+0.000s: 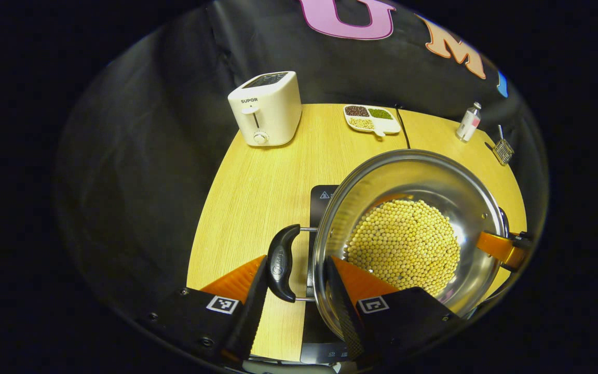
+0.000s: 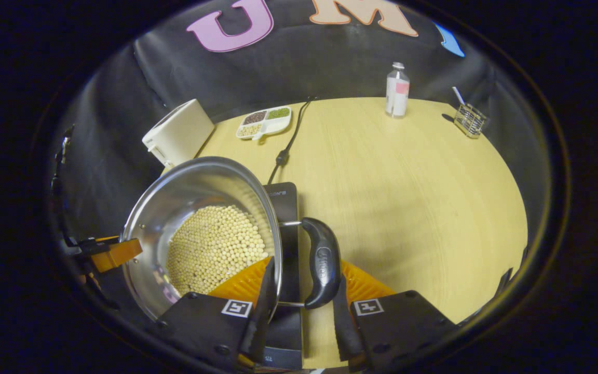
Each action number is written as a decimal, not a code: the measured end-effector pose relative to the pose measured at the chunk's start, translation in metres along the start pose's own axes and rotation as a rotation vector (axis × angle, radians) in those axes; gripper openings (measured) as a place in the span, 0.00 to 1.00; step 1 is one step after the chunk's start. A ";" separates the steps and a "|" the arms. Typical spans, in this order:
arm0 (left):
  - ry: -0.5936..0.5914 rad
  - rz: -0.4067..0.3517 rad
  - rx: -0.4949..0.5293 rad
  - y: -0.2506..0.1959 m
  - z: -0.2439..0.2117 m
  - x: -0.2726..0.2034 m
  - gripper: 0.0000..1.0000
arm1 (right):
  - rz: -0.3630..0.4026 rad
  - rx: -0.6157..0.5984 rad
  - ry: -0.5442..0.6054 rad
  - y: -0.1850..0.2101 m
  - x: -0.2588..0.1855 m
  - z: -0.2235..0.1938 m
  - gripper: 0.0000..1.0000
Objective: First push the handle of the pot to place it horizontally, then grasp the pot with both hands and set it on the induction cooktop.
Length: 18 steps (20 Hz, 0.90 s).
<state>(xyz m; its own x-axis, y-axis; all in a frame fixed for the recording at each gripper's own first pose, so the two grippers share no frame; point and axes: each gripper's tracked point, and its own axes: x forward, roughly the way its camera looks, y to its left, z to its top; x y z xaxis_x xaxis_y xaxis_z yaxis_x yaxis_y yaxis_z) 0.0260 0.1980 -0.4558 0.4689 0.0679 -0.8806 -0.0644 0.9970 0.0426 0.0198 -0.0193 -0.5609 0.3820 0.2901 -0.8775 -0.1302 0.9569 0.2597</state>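
Note:
A steel pot (image 1: 434, 176) (image 2: 174, 192) holding soybeans (image 1: 405, 244) (image 2: 216, 244) sits over the black induction cooktop (image 1: 322, 197) (image 2: 284, 200); I cannot tell whether it rests on it. In the left gripper view, my left gripper (image 1: 297, 262) is shut on the pot's black side handle (image 1: 282, 262), one finger outside the handle and the other inside the pot wall. In the right gripper view, my right gripper (image 2: 304, 275) holds the opposite handle (image 2: 323, 262) the same way. Each view shows the other gripper across the pot (image 1: 501, 246) (image 2: 114, 253).
On the wooden table (image 2: 408, 182) stand a white toaster (image 1: 268, 106) (image 2: 179, 132), a divided dish of beans (image 1: 371, 118) (image 2: 263, 122), a small bottle (image 1: 468, 122) (image 2: 397, 89) and a wire basket (image 1: 503, 150) (image 2: 469, 119). The cooktop's cable (image 2: 288, 140) runs to the back edge.

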 end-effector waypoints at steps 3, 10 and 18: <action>0.001 0.000 0.003 0.000 0.000 0.000 0.69 | 0.002 0.004 -0.004 0.001 0.001 -0.001 0.51; 0.000 0.000 0.008 0.000 0.000 -0.001 0.69 | -0.005 -0.001 -0.007 -0.001 0.000 0.000 0.55; -0.033 0.041 0.057 -0.001 0.002 0.002 0.89 | -0.011 -0.041 -0.037 0.005 -0.003 0.002 0.90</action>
<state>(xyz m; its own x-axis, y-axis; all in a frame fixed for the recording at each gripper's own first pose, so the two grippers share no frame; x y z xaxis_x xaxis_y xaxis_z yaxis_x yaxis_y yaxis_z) 0.0291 0.1971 -0.4563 0.4956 0.1088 -0.8617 -0.0345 0.9938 0.1057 0.0204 -0.0155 -0.5564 0.4170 0.2806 -0.8645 -0.1628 0.9588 0.2327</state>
